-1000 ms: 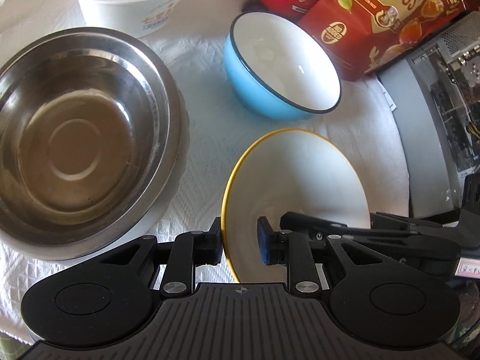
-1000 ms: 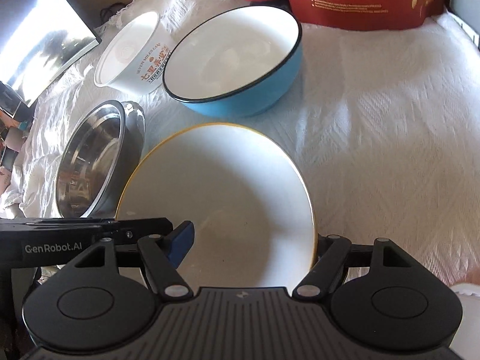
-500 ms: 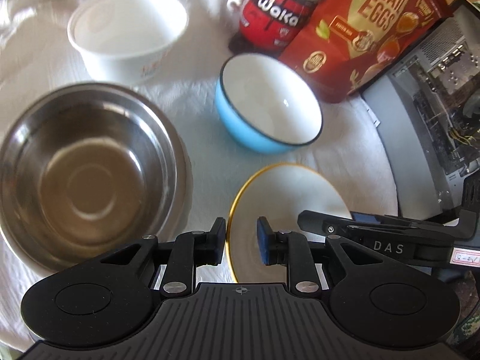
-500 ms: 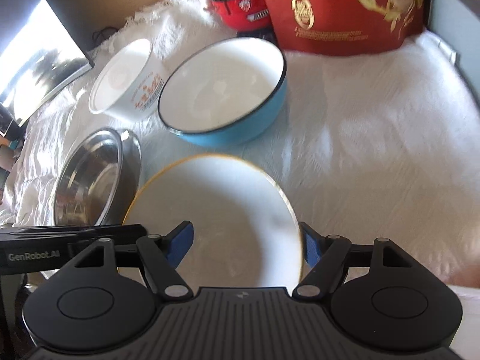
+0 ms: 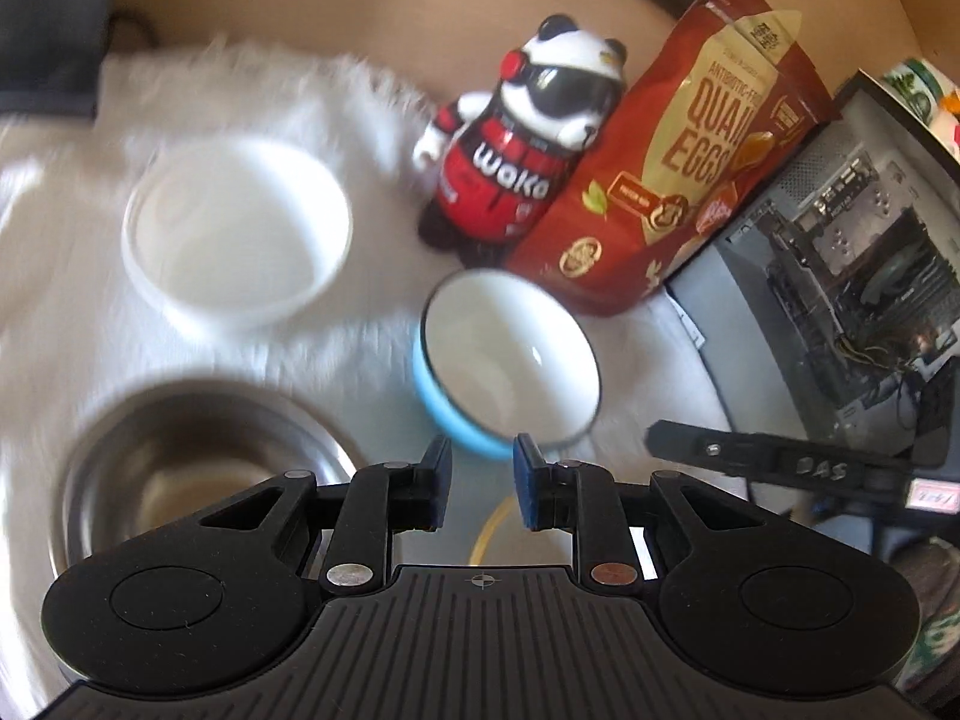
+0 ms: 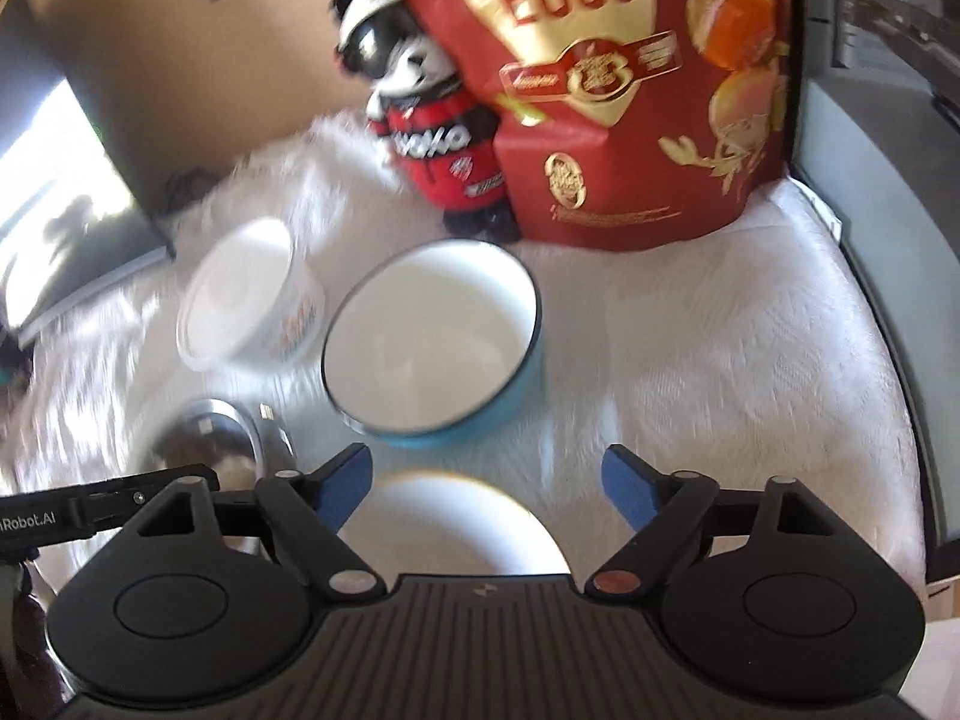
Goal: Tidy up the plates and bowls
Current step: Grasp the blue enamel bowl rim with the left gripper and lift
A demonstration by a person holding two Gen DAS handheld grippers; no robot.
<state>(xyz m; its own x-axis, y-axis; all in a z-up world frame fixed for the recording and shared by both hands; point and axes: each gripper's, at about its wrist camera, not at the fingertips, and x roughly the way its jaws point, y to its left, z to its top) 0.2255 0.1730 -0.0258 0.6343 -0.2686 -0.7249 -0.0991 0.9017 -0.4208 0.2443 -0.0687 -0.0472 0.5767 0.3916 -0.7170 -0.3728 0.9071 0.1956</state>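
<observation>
A white bowl with a yellow rim (image 6: 450,522) lies on the white cloth just below my right gripper (image 6: 486,474), which is open and empty above it. A sliver of its yellow rim (image 5: 486,534) shows under my left gripper (image 5: 480,468), whose fingers stand a little apart with nothing between them. A blue bowl with a white inside (image 5: 510,354) (image 6: 432,348) sits ahead of both. A steel bowl (image 5: 198,480) (image 6: 210,438) is at the left. A white paper bowl (image 5: 237,240) (image 6: 246,300) stands behind it.
A panda figure in a red jacket (image 5: 528,144) (image 6: 420,114) and a red quail-eggs bag (image 5: 678,162) (image 6: 624,84) stand at the back of the cloth. An open computer case (image 5: 852,264) borders the right side. A dark screen (image 6: 72,192) sits at the left.
Both grippers have lifted up and back from the yellow-rimmed bowl, which now lies lower in both views. The left gripper has come off its rim. The views are blurred by motion.
</observation>
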